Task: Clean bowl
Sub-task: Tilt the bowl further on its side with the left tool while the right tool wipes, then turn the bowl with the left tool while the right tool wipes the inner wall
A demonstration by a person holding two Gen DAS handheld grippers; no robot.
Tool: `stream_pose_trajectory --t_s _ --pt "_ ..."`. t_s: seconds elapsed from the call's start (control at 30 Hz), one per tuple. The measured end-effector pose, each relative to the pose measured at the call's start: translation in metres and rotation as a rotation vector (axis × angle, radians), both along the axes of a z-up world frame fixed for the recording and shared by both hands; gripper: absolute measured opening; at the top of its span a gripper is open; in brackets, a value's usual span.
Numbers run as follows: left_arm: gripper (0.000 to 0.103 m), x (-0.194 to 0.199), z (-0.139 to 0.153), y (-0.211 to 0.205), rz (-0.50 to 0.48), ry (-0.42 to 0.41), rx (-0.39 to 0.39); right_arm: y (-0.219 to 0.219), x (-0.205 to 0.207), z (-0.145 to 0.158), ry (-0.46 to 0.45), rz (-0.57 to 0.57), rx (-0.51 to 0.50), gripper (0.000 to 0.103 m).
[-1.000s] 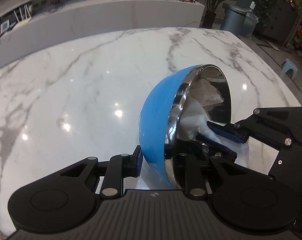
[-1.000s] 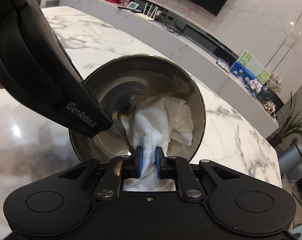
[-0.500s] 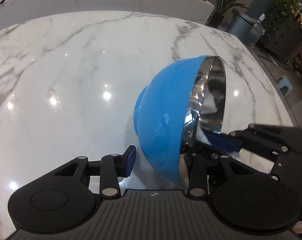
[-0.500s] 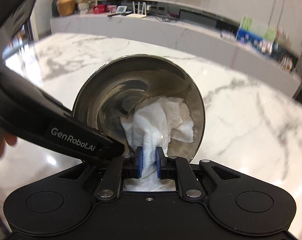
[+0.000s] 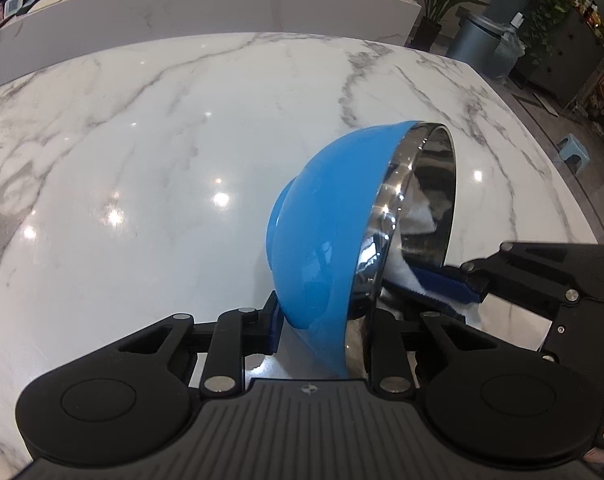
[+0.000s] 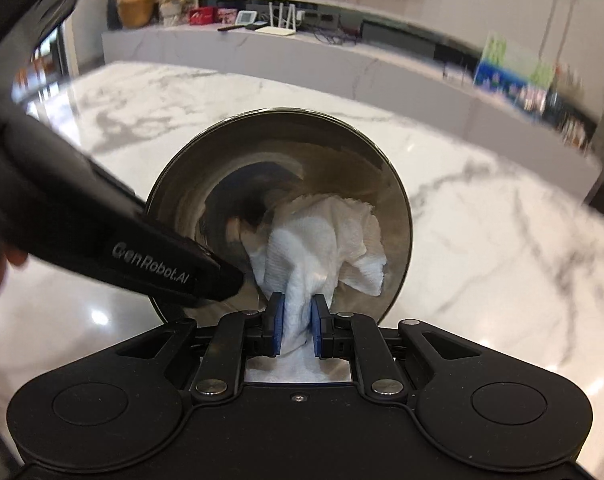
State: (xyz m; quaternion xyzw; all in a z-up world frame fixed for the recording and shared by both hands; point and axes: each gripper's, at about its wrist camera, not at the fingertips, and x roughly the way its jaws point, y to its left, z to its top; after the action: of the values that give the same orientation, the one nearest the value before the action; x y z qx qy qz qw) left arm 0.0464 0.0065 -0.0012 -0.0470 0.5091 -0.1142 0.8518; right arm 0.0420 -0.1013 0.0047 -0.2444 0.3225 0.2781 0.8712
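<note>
The left gripper has just closed its fingers onto the tilted bowl's rim. The right gripper, fingers clamped on a paper towel, presses it inside the bowl above the tabletop.

The bowl has a glossy blue outer shell, plastic by the look of it, and a polished metal lining that mirrors its surroundings (the rim gleams like chrome). The towel is white paper, soft, crumpled and finely embossed. The table is white marble with grey veins, polished enough to throw back the ceiling lights. Both grippers are matt black plastic with blue pads.
</note>
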Motion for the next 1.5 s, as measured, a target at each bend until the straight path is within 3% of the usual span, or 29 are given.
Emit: stream_pose_trajectory --t_s 0.2,0.43,0.67,0.97,1.1,1.13,1.37,1.5 --pt "0.022 -0.001 0.002 -0.001 -0.007 -0.015 0.026 0.008 -0.011 -0.006 -0.164 0.021 -0.128 0.011" --pt "0.022 -0.001 0.003 -0.001 -0.002 -0.024 0.026 0.006 -0.011 -0.010 -0.143 0.032 -0.132 0.011" --pt "0.022 -0.002 0.003 0.000 0.008 -0.036 0.021 0.002 0.000 -0.002 -0.017 0.013 -0.028 0.012" --pt "0.029 -0.001 -0.001 0.002 0.022 -0.016 0.007 -0.027 0.026 0.002 0.310 -0.068 0.285 0.013" --pt "0.026 0.000 -0.001 0.002 0.019 -0.014 0.006 -0.035 0.033 0.001 0.368 -0.099 0.343 0.012" --pt "0.020 0.000 -0.001 0.002 0.014 -0.013 0.011 -0.035 0.031 0.001 0.363 -0.097 0.339 0.012" --pt "0.019 -0.001 0.000 -0.001 -0.011 -0.020 0.047 -0.024 0.018 0.003 0.251 -0.050 0.220 0.012" --pt "0.019 -0.002 0.002 -0.003 -0.018 -0.030 0.064 -0.012 0.002 -0.001 0.082 -0.019 0.071 0.012"
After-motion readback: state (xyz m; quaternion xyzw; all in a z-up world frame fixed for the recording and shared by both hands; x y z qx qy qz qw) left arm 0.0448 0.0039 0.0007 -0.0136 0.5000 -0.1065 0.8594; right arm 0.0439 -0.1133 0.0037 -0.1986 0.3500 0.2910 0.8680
